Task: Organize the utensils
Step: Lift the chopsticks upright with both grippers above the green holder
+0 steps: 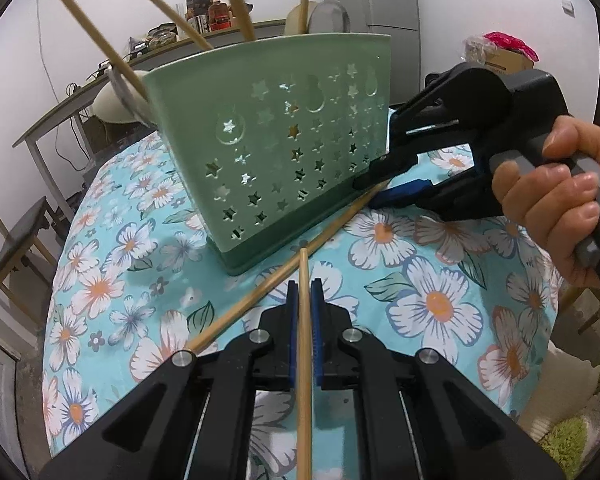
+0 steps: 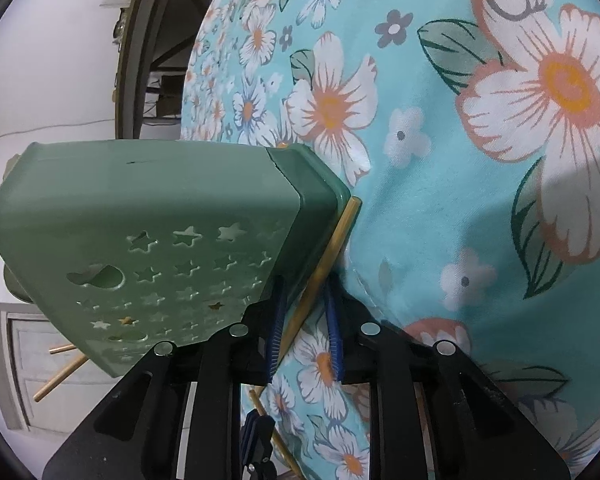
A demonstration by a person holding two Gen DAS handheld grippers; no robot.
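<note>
Floral cloth (image 1: 440, 300) covers the table; at the bottom centre of the left view, the left gripper (image 1: 305, 292) is clamped on a chopstick (image 1: 304, 360) running up the frame. At right in that view, the right gripper (image 1: 374, 188), in a hand (image 1: 556, 196), has its jaws astride a second chopstick (image 1: 260, 284) lying against the foot of the green holder (image 1: 284, 140); whether the pads touch it I cannot tell. More chopsticks (image 1: 96, 36) stand in the holder at upper left.

In the left wrist view, the chopstick (image 1: 304, 360) between the fingers runs off the bottom edge. The green holder (image 1: 276, 140) hides the lower ends of the blurred sticks (image 1: 236, 0) at the top. In the right wrist view, the holder's rim is cut off at left.
</note>
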